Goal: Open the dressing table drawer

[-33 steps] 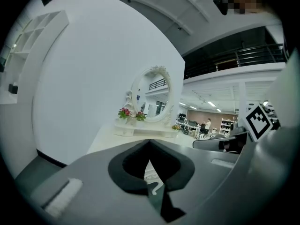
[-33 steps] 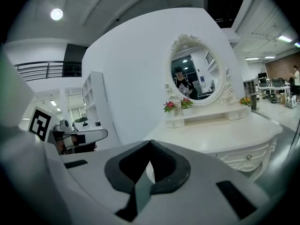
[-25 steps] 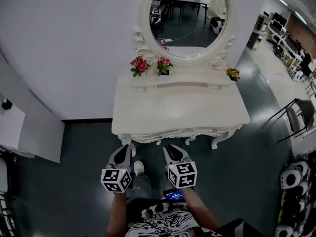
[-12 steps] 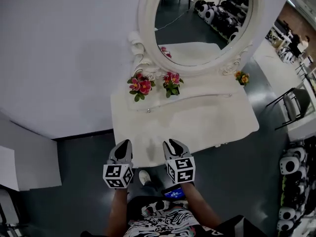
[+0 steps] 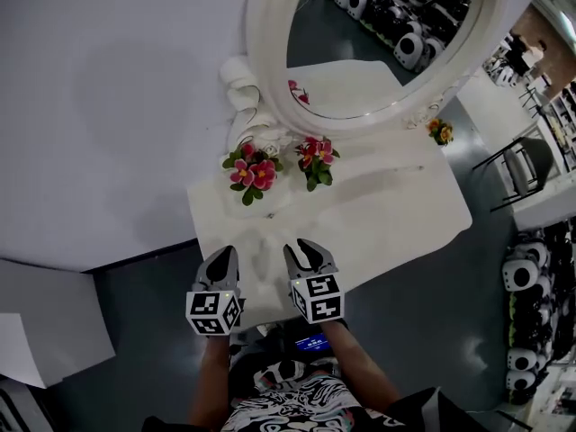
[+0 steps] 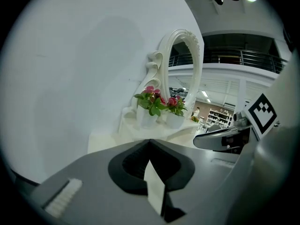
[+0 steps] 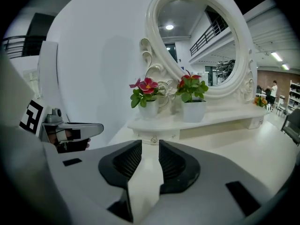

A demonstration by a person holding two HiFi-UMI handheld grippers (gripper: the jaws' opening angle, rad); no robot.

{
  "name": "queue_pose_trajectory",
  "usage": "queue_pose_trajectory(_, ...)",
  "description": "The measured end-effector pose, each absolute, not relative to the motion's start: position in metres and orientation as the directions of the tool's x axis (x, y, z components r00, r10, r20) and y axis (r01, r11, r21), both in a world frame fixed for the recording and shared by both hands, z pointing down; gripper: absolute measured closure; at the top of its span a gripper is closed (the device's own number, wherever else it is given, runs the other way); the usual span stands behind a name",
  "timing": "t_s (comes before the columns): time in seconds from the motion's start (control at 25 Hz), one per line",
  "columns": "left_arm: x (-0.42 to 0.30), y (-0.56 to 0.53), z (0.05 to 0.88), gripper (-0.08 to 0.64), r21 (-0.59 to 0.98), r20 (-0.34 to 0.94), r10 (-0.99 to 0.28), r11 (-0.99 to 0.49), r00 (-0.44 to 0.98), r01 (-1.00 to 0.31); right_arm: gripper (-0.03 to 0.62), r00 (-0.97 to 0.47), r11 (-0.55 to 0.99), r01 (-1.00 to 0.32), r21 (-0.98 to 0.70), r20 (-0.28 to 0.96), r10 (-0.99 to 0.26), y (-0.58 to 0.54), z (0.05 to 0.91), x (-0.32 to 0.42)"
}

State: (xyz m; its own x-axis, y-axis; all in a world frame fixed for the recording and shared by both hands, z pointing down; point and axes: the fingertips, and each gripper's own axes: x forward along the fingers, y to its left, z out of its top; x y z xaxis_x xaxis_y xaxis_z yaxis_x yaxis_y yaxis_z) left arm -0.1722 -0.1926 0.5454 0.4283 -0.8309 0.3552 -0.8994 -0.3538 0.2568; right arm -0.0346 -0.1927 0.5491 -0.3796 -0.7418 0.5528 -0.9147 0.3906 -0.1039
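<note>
The white dressing table [image 5: 396, 214] stands against the wall under its oval mirror [image 5: 378, 34]. Its front drawers are hidden below the tabletop edge in the head view. My left gripper [image 5: 220, 264] hovers over the top's front left edge; its jaws meet at the tips, with nothing in them [image 6: 149, 142]. My right gripper [image 5: 301, 252] hovers beside it. Its jaws are opening, a narrow gap shows and nothing is between them [image 7: 150, 146]. It points toward the raised back shelf [image 7: 211, 121], where a small knob [image 7: 153, 139] shows.
Two pots of pink flowers [image 5: 247, 171] [image 5: 313, 156] and a small yellow one [image 5: 440, 130] stand on the shelf. A chair [image 5: 522, 165] is at the right, a white cabinet [image 5: 45, 313] at the left. Black-and-white items [image 5: 522, 277] line the right floor.
Both grippers have moved forward from over the floor to above the tabletop's front edge. The table looms closer and its front drawers have dropped out of sight.
</note>
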Motion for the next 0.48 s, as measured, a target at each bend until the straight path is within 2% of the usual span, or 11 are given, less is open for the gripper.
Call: queue_pose_trajectory(0.48,-0.17,-0.224,0.579,0.558,0.282,0.418,-0.798,-0.34,0.434,-0.897,0.471,-0.399,0.435,-0.895,-0.1,0.617,-0.678,-0.235,0.598,-0.055)
